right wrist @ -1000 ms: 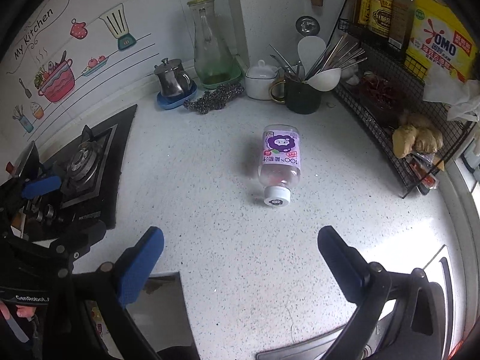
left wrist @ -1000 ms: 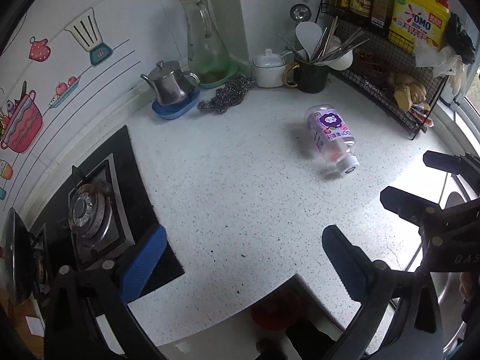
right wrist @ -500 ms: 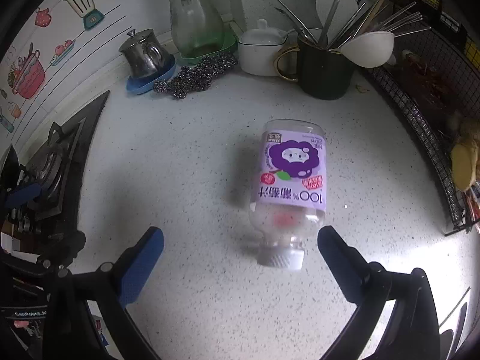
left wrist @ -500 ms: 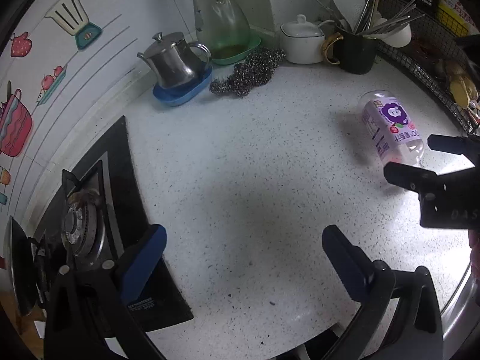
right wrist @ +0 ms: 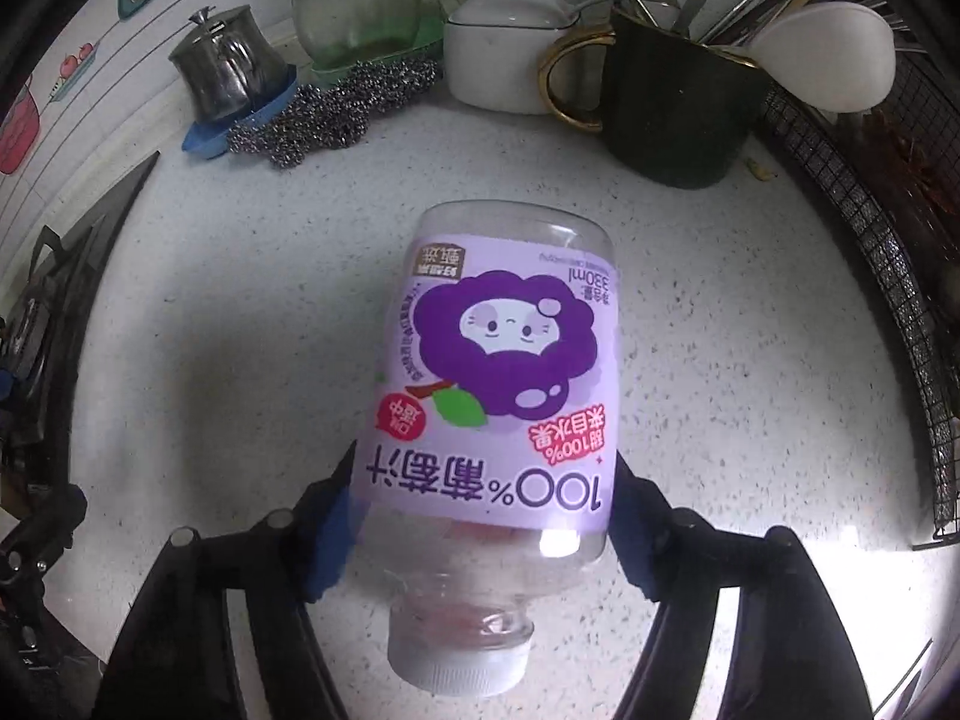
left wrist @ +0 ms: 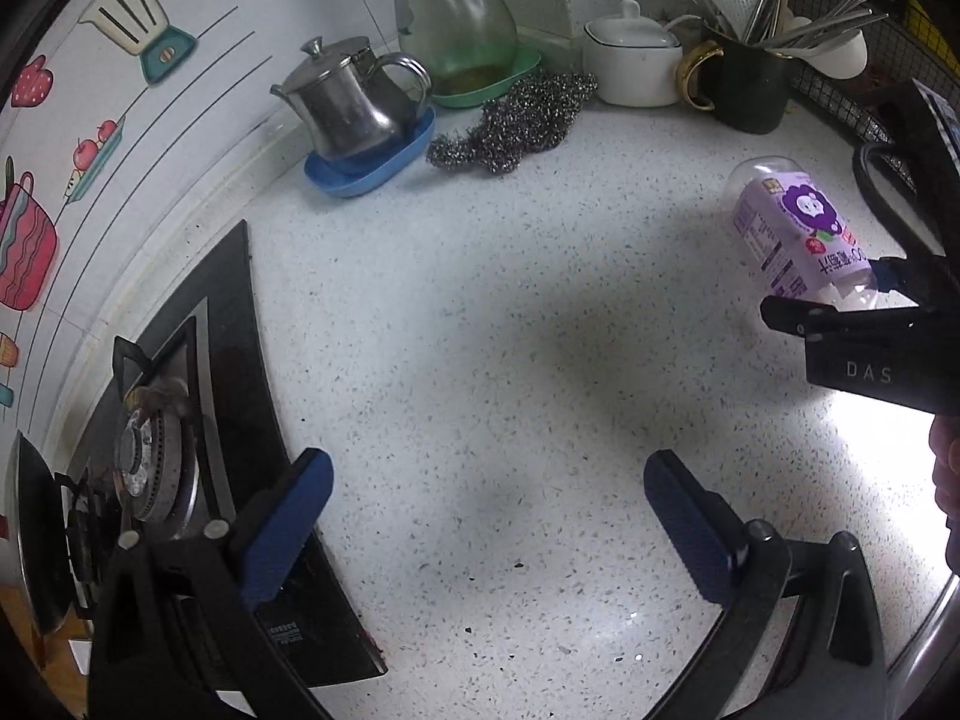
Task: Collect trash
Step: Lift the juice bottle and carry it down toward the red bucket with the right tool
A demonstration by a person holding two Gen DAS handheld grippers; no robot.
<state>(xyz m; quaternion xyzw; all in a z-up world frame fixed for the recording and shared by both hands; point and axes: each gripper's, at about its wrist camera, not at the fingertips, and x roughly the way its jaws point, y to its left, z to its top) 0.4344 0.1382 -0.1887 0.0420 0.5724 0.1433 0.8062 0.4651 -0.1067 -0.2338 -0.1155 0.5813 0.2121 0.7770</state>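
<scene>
An empty clear plastic bottle [right wrist: 498, 396] with a purple grape-juice label and white cap lies on the white speckled counter, cap toward me. My right gripper [right wrist: 480, 516] is shut on the bottle's lower body, blue pads pressed against both sides. The bottle also shows in the left wrist view [left wrist: 792, 228] at far right, with the right gripper [left wrist: 852, 294] on it. My left gripper [left wrist: 486, 510] is open and empty above the bare counter beside the stove.
A gas stove [left wrist: 156, 450] lies at left. Along the back wall stand a steel teapot on a blue dish [left wrist: 354, 114], a glass carafe [left wrist: 456, 18], steel scourers [left wrist: 516, 120], a white sugar pot [left wrist: 636, 54] and a dark utensil mug [right wrist: 672, 108]. A wire rack [right wrist: 870, 180] is at right.
My right gripper moved forward onto the bottle and closed its pads on it. My left gripper moved closer to the counter and stayed open.
</scene>
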